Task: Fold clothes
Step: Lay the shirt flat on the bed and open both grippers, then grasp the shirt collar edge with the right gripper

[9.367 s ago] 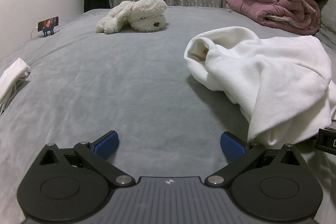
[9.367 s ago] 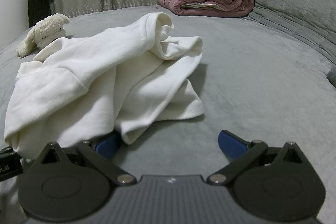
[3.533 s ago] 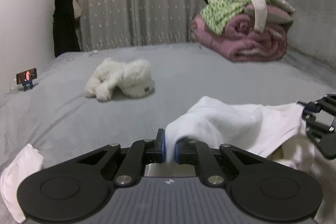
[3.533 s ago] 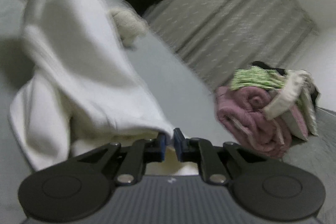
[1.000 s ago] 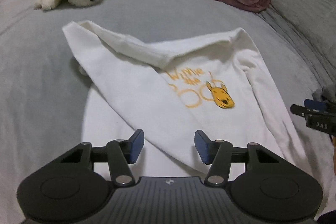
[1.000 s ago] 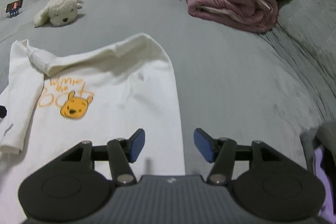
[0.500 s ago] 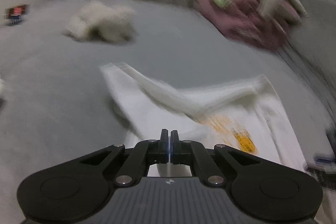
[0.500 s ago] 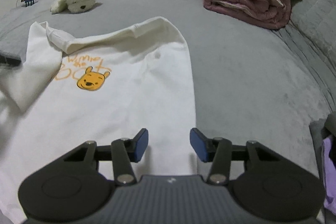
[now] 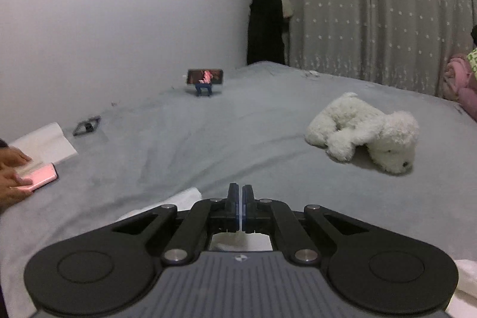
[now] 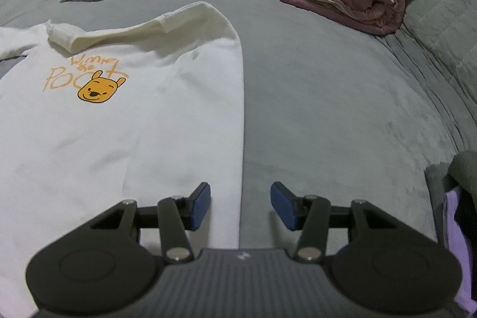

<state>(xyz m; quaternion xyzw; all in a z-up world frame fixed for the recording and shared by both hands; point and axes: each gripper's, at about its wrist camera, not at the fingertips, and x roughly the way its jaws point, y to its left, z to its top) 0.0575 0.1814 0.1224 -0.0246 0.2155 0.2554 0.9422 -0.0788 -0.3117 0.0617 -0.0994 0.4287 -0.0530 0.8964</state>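
One plush dog (image 9: 366,130) beyond L gripper (image 9: 239,192), jaws together; R gripper (image 10: 240,204) jaws opening, empty, over shirt (image 10: 134,115) edge.

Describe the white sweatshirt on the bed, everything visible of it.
The white sweatshirt looks like soft, thick cotton and lies face up, mostly flat, on the grey bed. Its chest carries orange handwriting and a yellow bear face. One sleeve is folded across the top. Its right edge lies between the right gripper pads, untouched.

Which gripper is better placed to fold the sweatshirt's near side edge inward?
Right. The right gripper hangs with jaws opening astride the white sweatshirt's side edge. The left gripper is shut and faces the plush dog.
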